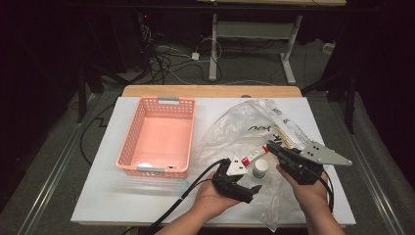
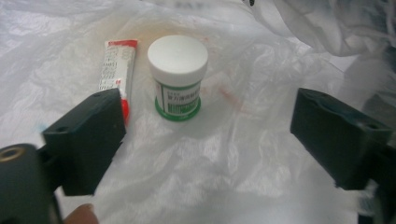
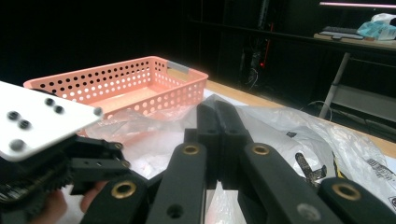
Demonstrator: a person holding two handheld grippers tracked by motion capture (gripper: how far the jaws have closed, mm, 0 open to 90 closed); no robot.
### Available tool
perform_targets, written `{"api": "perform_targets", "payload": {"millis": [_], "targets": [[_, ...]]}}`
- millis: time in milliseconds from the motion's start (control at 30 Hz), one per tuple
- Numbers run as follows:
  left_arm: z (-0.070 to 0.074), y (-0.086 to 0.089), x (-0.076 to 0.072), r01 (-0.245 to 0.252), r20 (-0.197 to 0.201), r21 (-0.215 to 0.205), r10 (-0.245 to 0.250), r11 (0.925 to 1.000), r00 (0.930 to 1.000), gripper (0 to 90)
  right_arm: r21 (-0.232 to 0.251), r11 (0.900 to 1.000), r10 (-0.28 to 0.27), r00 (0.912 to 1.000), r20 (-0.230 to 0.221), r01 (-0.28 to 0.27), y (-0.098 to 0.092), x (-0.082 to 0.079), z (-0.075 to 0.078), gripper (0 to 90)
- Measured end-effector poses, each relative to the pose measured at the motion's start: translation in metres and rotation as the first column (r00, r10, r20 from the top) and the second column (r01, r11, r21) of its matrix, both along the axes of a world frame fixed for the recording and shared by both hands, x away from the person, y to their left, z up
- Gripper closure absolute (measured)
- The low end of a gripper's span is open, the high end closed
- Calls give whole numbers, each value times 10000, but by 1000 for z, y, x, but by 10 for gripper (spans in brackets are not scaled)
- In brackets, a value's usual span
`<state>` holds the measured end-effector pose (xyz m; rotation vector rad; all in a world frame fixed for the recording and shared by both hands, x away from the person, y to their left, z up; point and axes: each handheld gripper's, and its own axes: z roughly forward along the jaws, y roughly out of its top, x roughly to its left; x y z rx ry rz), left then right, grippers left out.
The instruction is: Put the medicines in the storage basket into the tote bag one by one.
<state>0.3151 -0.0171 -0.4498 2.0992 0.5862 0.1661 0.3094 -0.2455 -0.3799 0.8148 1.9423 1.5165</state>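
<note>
A small white jar (image 1: pixel 260 169) with a green label and base stands upright on a clear plastic bag (image 1: pixel 240 129). A red and white tube (image 1: pixel 254 155) lies just beside it. In the left gripper view the jar (image 2: pixel 178 77) and the tube (image 2: pixel 116 70) sit ahead of my left gripper (image 2: pixel 210 135), whose jaws are wide open and apart from both. In the high view my left gripper (image 1: pixel 244 188) is in front of the jar. My right gripper (image 1: pixel 272 146) is to the right of the jar. Its jaws (image 3: pixel 218 116) are shut, pinching a raised fold of the bag (image 3: pixel 280 126).
A pink perforated basket (image 1: pixel 159 137) stands on the white table top (image 1: pixel 98 196) to the left of the bag, with a small white thing (image 1: pixel 144 165) in its near end. The wooden far edge of the table (image 1: pixel 210 90) lies beyond. Cables trail from both grippers.
</note>
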Motion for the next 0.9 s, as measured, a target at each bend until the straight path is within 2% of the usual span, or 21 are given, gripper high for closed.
{"api": "perform_targets", "payload": {"millis": [133, 300, 433, 567, 733, 900], "targets": [[2, 8, -5, 16, -9, 49, -16, 10000, 10000, 0, -19, 10000, -20, 10000, 5, 20, 0, 0, 0, 900], [6, 17, -14, 186, 168, 93, -187, 9998, 9997, 0, -4, 10000, -34, 10000, 6, 34, 0, 0, 0, 900], [12, 26, -17, 183, 10, -275, -183, 9995, 9998, 0, -33, 10000, -17, 10000, -21, 17, 1, 0, -1, 900], [20, 38, -21, 107, 61, -359, -105, 9993, 9999, 0, -37, 10000, -8, 10000, -32, 8, 1, -1, -1, 900], [32, 59, -23, -245, 335, -369, 258, 9990, 9991, 0, 4, 10000, -36, 10000, -26, 36, -1, 0, 0, 900], [41, 93, -22, -1026, 492, -606, 1057, 9929, 9932, 0, 34, 10000, -57, 10000, -19, 57, -2, -1, 0, 900]]}}
